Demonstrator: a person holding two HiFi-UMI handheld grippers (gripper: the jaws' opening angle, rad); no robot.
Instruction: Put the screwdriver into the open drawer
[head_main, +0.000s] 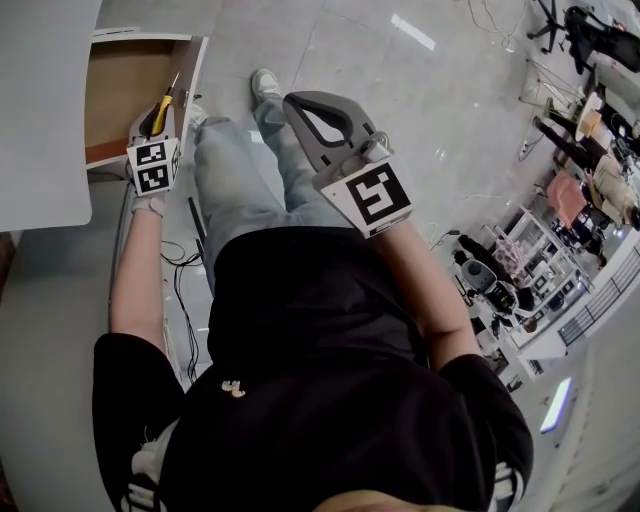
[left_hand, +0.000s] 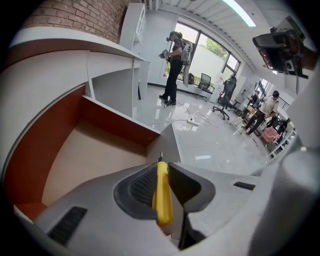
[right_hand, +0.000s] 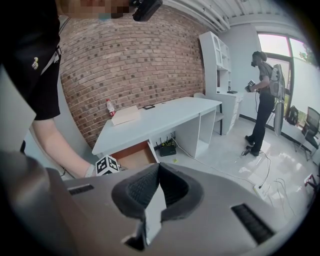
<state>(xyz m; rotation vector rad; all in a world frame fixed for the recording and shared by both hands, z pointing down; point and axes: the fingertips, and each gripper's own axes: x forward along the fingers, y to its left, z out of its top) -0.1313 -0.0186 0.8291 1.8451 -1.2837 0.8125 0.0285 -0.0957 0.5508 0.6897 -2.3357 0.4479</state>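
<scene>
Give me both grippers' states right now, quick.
Left gripper: shut on the yellow-handled screwdriver, at the open drawer.
Right gripper: shut, nothing between its jaws.

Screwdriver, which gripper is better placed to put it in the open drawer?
Left. The left gripper holds the screwdriver in its jaws at the open drawer; the right gripper is shut, empty, and farther away.
</scene>
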